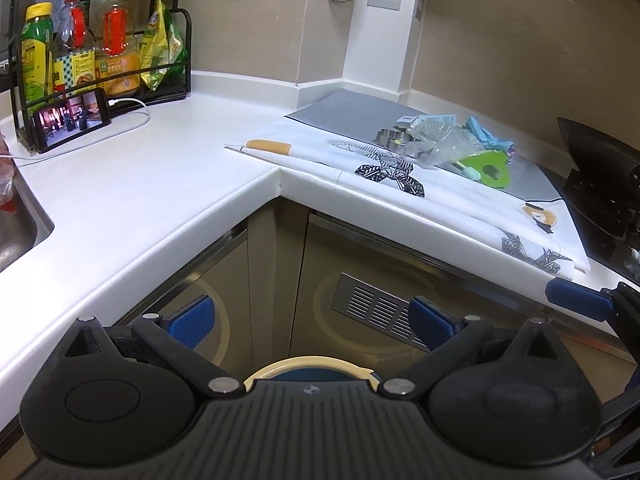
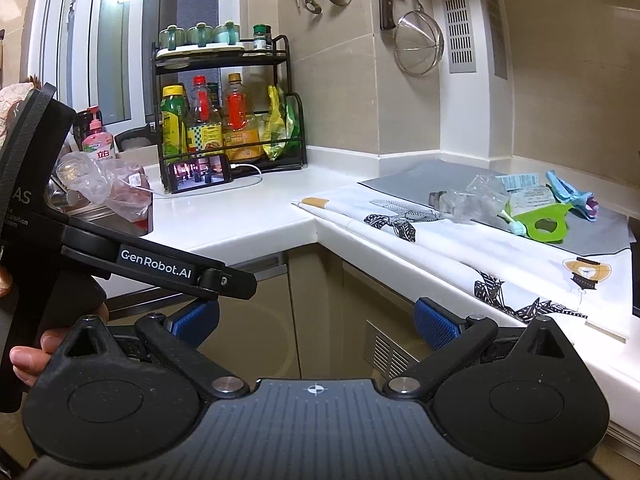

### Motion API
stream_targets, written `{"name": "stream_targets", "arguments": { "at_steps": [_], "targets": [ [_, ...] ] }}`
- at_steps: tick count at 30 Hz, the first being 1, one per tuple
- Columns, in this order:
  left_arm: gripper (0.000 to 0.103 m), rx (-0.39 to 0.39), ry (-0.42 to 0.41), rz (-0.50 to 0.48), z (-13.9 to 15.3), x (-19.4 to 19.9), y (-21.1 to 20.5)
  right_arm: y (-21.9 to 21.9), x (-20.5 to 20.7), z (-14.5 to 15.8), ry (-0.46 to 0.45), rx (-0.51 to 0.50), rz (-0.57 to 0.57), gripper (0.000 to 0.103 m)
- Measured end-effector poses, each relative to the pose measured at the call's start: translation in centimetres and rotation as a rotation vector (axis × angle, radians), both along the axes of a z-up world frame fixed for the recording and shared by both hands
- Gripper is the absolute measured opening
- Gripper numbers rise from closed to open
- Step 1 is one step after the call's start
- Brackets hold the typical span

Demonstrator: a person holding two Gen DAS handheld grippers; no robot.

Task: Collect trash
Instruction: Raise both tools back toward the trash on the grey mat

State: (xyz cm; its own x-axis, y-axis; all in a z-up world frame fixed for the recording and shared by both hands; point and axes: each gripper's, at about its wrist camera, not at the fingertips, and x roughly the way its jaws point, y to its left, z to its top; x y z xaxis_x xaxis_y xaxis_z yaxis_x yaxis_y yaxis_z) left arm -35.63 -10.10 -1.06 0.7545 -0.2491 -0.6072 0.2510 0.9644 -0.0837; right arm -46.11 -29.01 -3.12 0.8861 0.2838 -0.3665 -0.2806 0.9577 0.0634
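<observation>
The clearest lettering is "GenRobot.AI", white on the black arm of the left gripper (image 2: 168, 276), at about nine o'clock in the right wrist view. On that gripper's body, at the far left edge, the letters "AS" stand above smaller lines too cut off to read. The pink pump bottle (image 2: 97, 142), at ten o'clock, carries red characters too blurred to make out. The bottles on the black rack (image 2: 224, 100) have printed labels, but none is legible in either view.

Even indoor light, soft shadows, sharp focus, strong fisheye bending at edges, dark corners
</observation>
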Motion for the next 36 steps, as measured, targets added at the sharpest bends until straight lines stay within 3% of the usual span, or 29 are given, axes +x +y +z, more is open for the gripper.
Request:
{"name": "stream_targets", "arguments": {
  "at_steps": [11,21,28,36],
  "targets": [
    [0.103,0.008,0.004,-0.036,-0.1,1.0,-1.3,-1.0,0.4,-0.4,0.017,0.025,-0.027,0.103],
    [0.103,0.014,0.014,-0.001,0.0,2.8,-0.8,-0.6,2.8,-0.2,0.017,0.046,0.017,0.103],
    [0.103,-0.006,0.011,-0.010,0.8,7.1,-0.9,-1.2,5.6,0.4,0.034,0.045,-0.023,0.103],
    [0.103,-0.030,-0.026,-0.065,2.4,13.7,-1.7,-2.4,11.0,3.1,0.034,0.017,-0.136,0.103]
  ]
}}
